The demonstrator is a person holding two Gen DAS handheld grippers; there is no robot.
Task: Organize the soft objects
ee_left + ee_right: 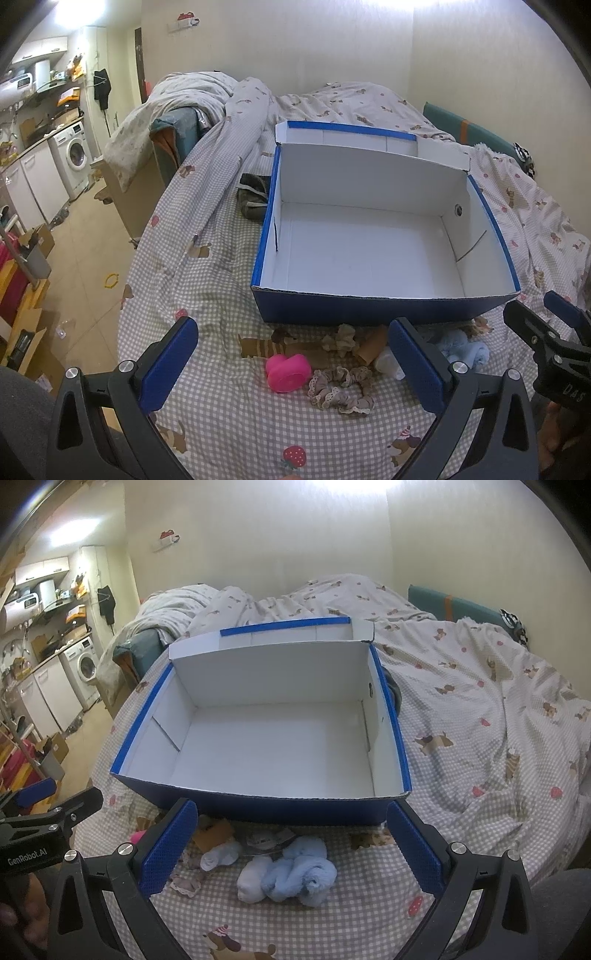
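An open blue box with a white inside (384, 301) (258, 806) stands on the bed and holds nothing. In front of it lie a pink soft toy (287, 372), a beige lace scrunchie (341, 387), another beige scrunchie (340, 339), a brown card piece (371, 349) and light blue socks (467, 349) (295, 875). A small white sock (219, 856) lies left of them. My left gripper (291, 363) is open above the pink toy and scrunchie. My right gripper (291, 851) is open above the blue socks.
The bed has a checked sheet (229, 417) and a rumpled quilt (480, 672). A dark garment (253, 197) lies left of the box. The bed edge drops to the floor (81, 266) at left, with a washing machine (75, 157) and cartons beyond.
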